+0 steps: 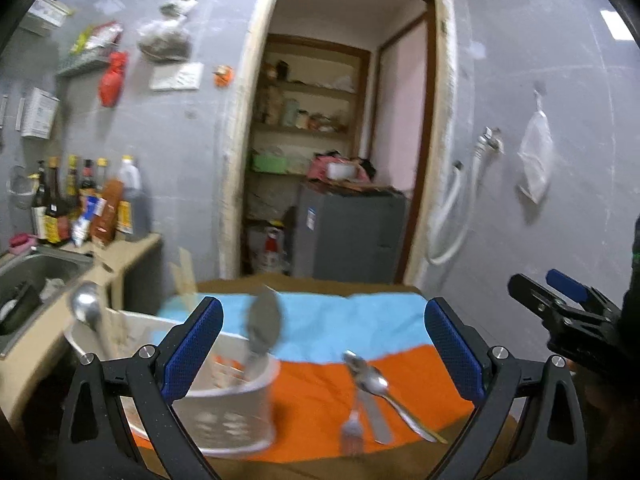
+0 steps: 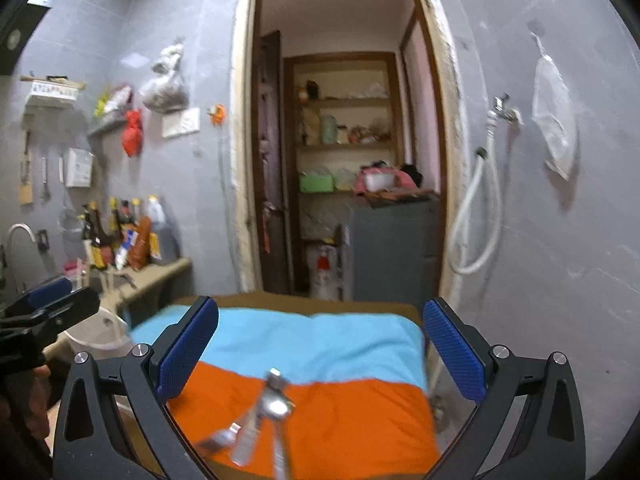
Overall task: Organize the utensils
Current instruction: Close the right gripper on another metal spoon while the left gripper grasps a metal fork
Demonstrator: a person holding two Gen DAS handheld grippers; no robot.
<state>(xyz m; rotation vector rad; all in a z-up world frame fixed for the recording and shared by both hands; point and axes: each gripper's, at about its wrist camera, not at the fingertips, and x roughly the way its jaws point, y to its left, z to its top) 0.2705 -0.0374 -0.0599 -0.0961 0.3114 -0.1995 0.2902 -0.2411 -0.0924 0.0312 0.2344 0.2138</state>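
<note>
A white caddy (image 1: 224, 412) is stood at the cloth's (image 1: 320, 392) left edge, two ladles (image 1: 264, 320) already upright in it, presumably as the collecting point. Loose spoons (image 1: 372, 380) and a fork (image 1: 351, 432) are left lying on the orange part. Left gripper (image 1: 320, 344): jaws spread, empty, spoons seen between them, lower. Right gripper (image 2: 320, 344): jaws spread, empty, cutlery seen below them.
</note>
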